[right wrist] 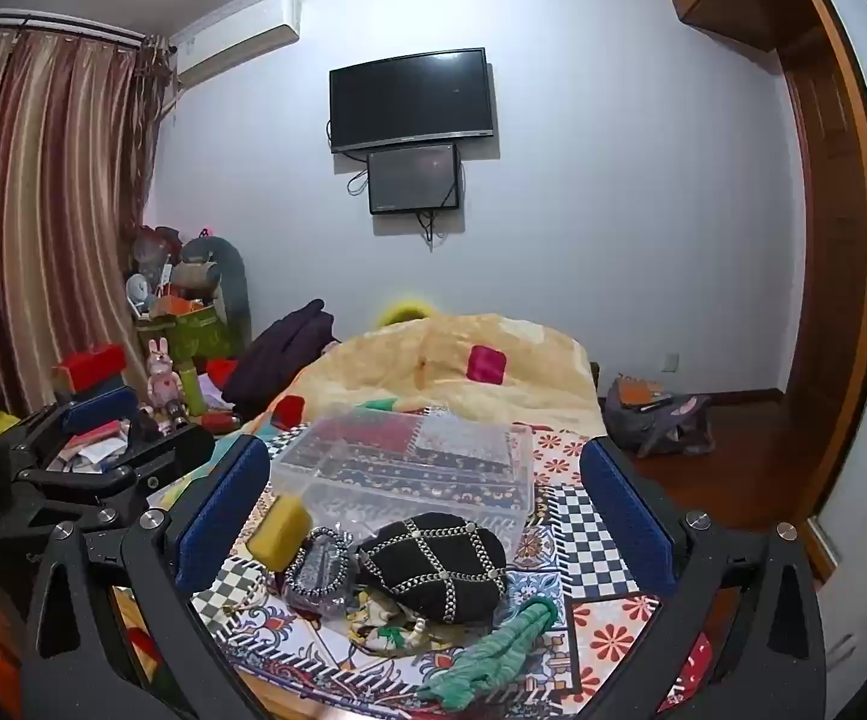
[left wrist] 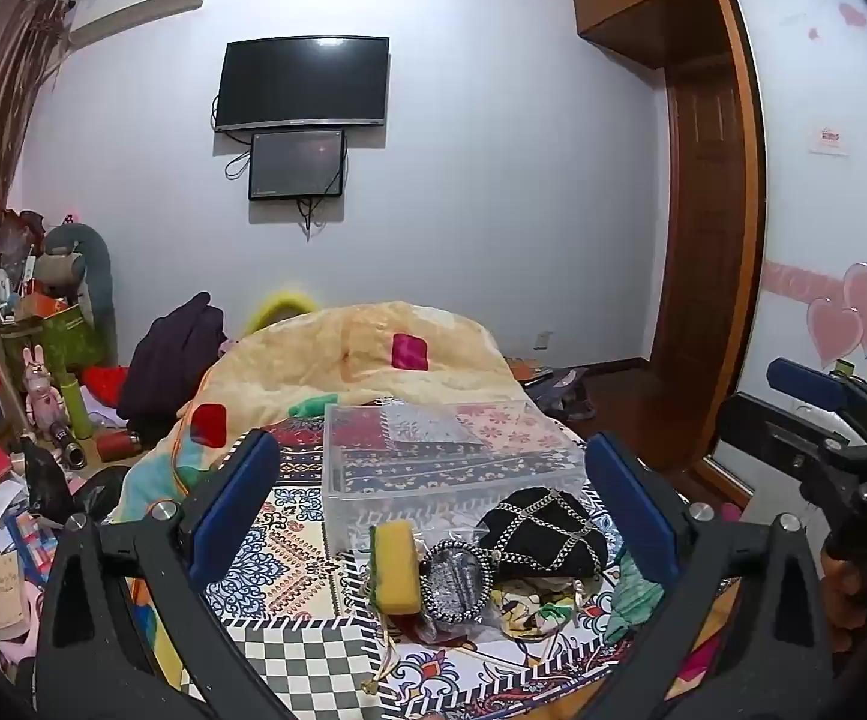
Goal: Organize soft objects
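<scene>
Left wrist view: the left gripper (left wrist: 430,489) hangs with its blue-padded fingers spread wide, pinching nothing. Between the fingers, just ahead, a clear rectangular plastic storage box (left wrist: 451,456) stands on the bed's patchwork-patterned cover (left wrist: 307,666); it looks empty, the pattern showing through its walls. Nearer than the box lies the loose heap of soft things: a yellow sponge with a green scouring edge (left wrist: 398,567), a small silver-and-black beaded pouch (left wrist: 454,579), a black cushion-like bag crossed with silver chains (left wrist: 544,531), and a crumpled green cloth (left wrist: 634,597) by the right finger. Judging by this, the sorting has hardly begun; every item waits outside the box.

Right wrist view: the right gripper (right wrist: 424,507) is likewise spread and empty, the black bag nearly centred between its fingers, the green cloth closest to it, the sponge by its left finger, and the box beyond. Past the box a rumpled yellow quilt (right wrist: 433,366) is piled up. Farther off are a pale wall with a dark television (right wrist: 410,99), striped curtains (right wrist: 43,210) to the left, and a wooden door frame (right wrist: 841,240) to the right.
</scene>
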The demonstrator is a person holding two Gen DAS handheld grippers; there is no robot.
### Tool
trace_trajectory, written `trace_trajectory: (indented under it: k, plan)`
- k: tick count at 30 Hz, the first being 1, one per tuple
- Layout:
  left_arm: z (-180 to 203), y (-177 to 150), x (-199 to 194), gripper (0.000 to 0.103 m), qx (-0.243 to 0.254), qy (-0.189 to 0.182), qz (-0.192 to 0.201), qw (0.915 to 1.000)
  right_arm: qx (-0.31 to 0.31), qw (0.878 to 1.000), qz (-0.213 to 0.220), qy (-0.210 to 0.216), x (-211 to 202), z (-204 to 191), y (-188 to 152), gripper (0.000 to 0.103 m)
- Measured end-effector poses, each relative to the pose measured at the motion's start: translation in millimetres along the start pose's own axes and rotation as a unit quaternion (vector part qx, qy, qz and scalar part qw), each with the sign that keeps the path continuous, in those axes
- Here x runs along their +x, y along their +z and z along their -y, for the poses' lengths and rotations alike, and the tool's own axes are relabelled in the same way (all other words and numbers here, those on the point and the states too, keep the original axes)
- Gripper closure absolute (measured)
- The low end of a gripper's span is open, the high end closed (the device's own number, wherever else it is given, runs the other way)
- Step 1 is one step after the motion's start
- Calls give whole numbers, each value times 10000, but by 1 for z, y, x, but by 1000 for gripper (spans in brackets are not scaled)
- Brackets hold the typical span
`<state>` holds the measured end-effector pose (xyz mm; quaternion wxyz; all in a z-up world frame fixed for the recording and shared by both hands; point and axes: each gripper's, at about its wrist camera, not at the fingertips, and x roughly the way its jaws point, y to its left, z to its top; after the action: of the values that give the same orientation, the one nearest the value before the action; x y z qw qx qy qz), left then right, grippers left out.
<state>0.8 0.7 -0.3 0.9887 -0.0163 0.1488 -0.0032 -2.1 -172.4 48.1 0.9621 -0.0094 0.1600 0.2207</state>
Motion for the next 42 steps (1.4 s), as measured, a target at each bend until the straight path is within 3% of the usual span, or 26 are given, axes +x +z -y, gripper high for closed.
trace_trajectory:
  k: [2, 42]
  plan:
    - [7, 2, 3, 0, 153, 2, -18, 9999, 43, 10000, -61, 15, 1, 1, 0, 0]
    - [5, 4, -7, 0, 19, -77, 142, 9999, 35, 10000, 62, 69, -4, 1, -2, 0]
